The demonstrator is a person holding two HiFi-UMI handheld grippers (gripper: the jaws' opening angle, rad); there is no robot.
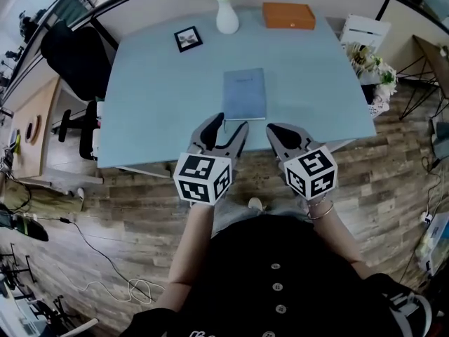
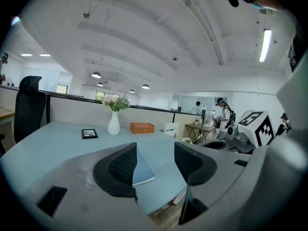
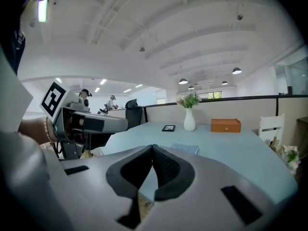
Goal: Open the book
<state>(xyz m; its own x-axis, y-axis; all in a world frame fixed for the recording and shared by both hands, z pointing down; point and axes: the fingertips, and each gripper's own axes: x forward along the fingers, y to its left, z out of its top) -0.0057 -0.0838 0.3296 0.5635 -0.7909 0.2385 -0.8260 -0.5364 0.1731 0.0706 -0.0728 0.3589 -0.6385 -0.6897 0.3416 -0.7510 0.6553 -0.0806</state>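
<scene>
Centrally, a shut book [image 1: 244, 94] lies on the pale-blue desk [image 1: 154, 111], wood floor [image 1: 393, 163] around; left tool [image 1: 230, 123] spread wide, right tool [image 1: 276, 131] pinched together, empty.

Book [image 1: 244, 94] showing slate blue against paler blue table [image 1: 154, 111]. Vase [image 1: 226, 17] gleaming white, box [image 1: 288, 15] glowing orange, picture frame [image 1: 188, 38] looking black. Left gripper [image 1: 233, 121], right gripper [image 1: 270, 127] wearing grey shells, black-and-white square-patterned cubes. Floor [image 1: 393, 153] showing brown wood planks.

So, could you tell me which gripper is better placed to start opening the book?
Probably the left. The left gripper has its jaws apart, and the closed blue book lies just ahead, showing between them. The right gripper is shut and sits off to the book's right.
</scene>
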